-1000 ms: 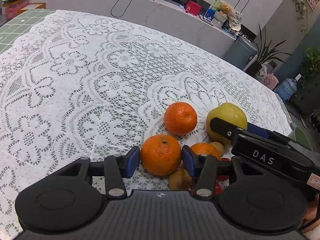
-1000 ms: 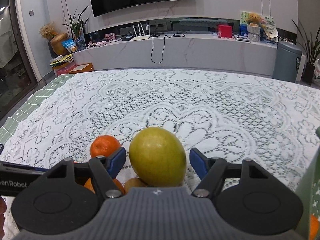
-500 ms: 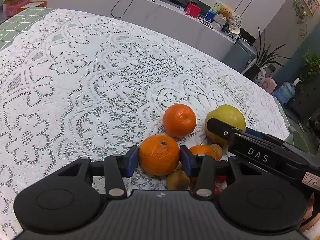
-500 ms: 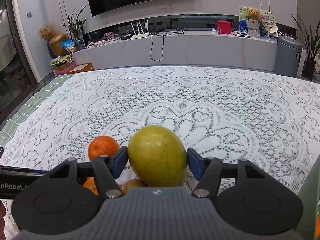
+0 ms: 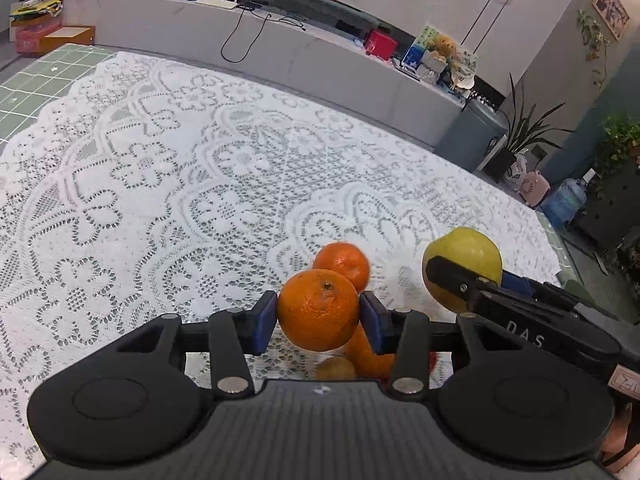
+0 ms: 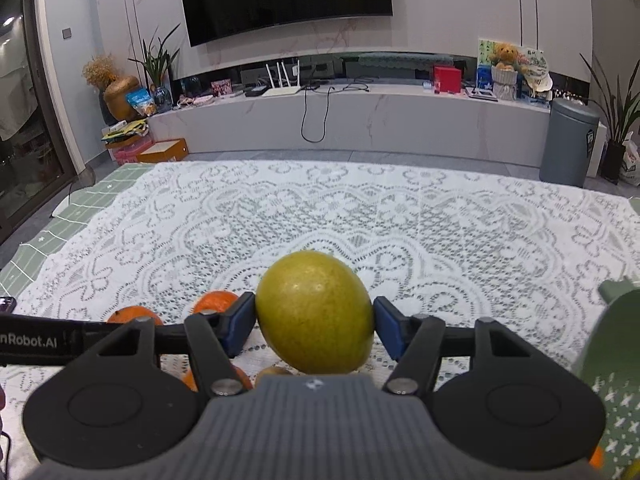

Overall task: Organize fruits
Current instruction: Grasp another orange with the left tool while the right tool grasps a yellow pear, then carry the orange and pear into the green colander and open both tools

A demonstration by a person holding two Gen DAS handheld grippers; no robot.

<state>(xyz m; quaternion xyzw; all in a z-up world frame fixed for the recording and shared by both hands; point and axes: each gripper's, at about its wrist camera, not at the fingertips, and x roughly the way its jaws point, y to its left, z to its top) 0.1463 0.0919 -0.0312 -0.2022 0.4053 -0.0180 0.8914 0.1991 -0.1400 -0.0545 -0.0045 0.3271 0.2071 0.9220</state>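
Observation:
My left gripper (image 5: 318, 316) is shut on an orange (image 5: 318, 310) and holds it above the lace tablecloth (image 5: 200, 184). A second orange (image 5: 344, 262) lies on the cloth just behind it. A third orange (image 5: 370, 356) and a small brown fruit (image 5: 336, 368) lie below the held one. My right gripper (image 6: 315, 318) is shut on a yellow-green fruit (image 6: 315, 312), lifted off the cloth; it also shows in the left wrist view (image 5: 464, 262). Oranges (image 6: 216, 300) and a brown fruit (image 6: 274, 371) show beneath in the right wrist view.
A green patterned container (image 6: 616, 380) stands at the right edge in the right wrist view. A green grid mat (image 5: 36, 76) lies under the cloth's far left. Beyond the table are a low cabinet (image 6: 360, 120), a grey bin (image 6: 570, 142) and plants.
Both grippers closed on their fruit and lifted: the left raised the orange off the cloth, the right raised the yellow-green fruit. The other fruit stayed put.

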